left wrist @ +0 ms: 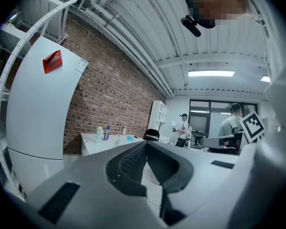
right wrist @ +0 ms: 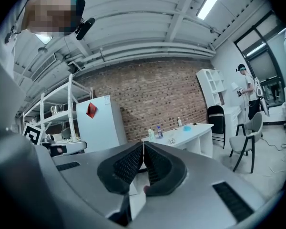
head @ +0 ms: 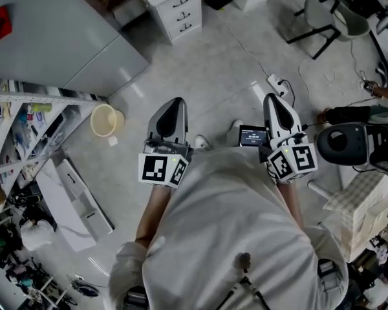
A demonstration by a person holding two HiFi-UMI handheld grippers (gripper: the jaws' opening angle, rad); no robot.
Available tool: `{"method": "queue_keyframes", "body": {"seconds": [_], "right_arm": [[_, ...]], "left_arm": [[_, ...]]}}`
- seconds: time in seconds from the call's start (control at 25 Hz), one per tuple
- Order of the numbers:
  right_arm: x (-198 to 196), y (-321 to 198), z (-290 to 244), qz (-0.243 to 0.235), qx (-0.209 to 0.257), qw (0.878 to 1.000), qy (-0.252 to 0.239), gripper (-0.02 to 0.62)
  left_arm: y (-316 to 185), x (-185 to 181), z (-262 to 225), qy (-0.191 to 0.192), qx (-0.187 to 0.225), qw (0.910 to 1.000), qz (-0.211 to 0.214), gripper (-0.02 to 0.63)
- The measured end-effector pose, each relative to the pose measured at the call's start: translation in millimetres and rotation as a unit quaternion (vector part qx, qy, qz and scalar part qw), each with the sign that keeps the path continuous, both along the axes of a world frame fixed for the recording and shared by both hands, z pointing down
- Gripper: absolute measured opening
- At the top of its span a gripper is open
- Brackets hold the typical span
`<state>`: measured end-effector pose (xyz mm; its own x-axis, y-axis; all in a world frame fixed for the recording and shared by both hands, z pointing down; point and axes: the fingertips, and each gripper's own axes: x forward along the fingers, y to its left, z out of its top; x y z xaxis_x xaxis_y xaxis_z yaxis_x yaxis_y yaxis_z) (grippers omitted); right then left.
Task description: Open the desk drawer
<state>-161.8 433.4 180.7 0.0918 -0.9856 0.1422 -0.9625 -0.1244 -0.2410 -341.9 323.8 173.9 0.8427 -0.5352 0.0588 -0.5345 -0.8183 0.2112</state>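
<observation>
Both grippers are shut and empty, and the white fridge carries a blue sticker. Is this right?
Not quite. The sticker on the fridge is red, not blue; the right gripper view shows it. The left gripper and right gripper are indeed shut and empty.

Even cool indoor light; ceiling strip light [left wrist: 211,73] blown out, pale glare streaks on floor [head: 207,70], shadows faint. Gripper views: strong fisheye bend, black vignette at corners; left hand-held gripper [left wrist: 146,144] soft near lens, bkgd sharper. Head view bends too.
</observation>
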Motion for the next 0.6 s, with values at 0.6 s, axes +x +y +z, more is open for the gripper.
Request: {"method": "queue_keyframes", "body": {"seconds": [0.6], "right_arm": [[134,-100,9,-0.111,-0.012,0.994,0.012,0.027]], "left_arm": [[-65,129,-2,-0.006,0.0,0.9958,-0.092,0.008]]}}
